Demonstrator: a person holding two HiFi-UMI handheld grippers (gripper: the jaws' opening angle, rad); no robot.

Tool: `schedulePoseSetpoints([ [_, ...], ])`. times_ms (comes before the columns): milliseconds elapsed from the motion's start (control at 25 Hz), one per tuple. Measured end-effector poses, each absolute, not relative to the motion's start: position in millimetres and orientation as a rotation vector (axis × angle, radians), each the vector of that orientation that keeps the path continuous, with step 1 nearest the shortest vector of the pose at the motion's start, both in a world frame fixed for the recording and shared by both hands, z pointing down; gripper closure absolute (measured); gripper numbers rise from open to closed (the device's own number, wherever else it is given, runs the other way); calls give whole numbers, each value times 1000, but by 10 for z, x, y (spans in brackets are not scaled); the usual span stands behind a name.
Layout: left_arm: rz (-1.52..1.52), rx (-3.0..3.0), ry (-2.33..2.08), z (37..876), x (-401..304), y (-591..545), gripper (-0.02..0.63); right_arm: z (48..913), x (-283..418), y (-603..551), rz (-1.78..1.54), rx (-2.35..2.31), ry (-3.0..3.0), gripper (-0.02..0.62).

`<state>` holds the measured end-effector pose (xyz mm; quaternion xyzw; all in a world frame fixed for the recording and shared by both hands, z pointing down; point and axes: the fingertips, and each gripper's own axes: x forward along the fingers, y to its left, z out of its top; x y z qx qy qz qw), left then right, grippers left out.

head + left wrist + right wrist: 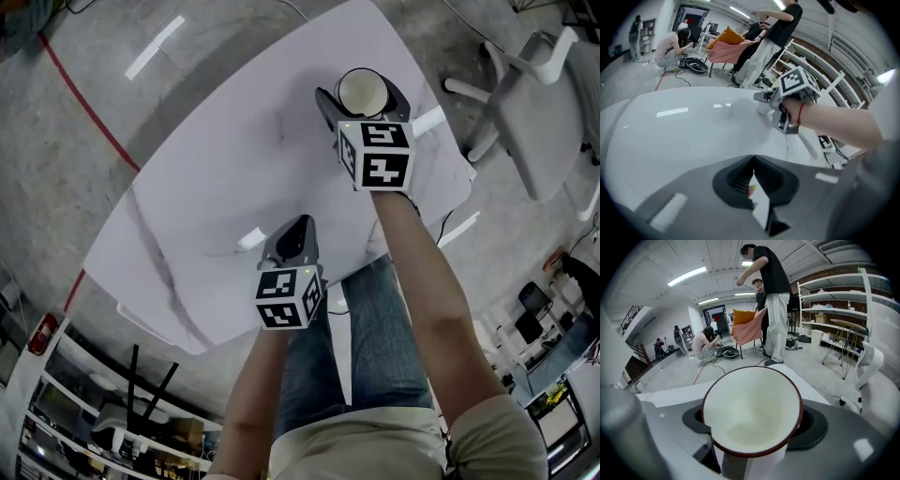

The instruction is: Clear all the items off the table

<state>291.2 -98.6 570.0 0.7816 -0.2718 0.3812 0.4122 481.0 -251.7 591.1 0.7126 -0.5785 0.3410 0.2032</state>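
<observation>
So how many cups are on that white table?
1. The cup stands near the table's far corner, between the right gripper's open jaws. The person's arms hide a little of the table, so another could be hidden.

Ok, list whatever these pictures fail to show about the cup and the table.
- Base of the cup: right gripper view, cut off by the bottom edge; head view, under its own rim.
- The cup in the left gripper view: nearly all behind the right gripper.
- Near edge of the table: head view, partly behind the person's forearms.
</observation>
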Motion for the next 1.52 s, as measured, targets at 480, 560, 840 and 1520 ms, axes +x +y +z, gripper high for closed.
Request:
schedulePoseSetpoints([
  [480,953,1971,-681,5659,2887,-984,597,5917,4823,-2425,928,1977,-1604,181],
  [560,948,1977,-678,5636,2882,-985,597,5909,4814,-2372,930,1977,-1599,181],
  [840,955,2013,-647,5568,2875,-955,597,5812,4745,-2192,936,1990,-1598,181],
  [1520,961,2130,-583,5082,2871,-997,597,5108,4491,-1705,959,2069,-1598,181],
])
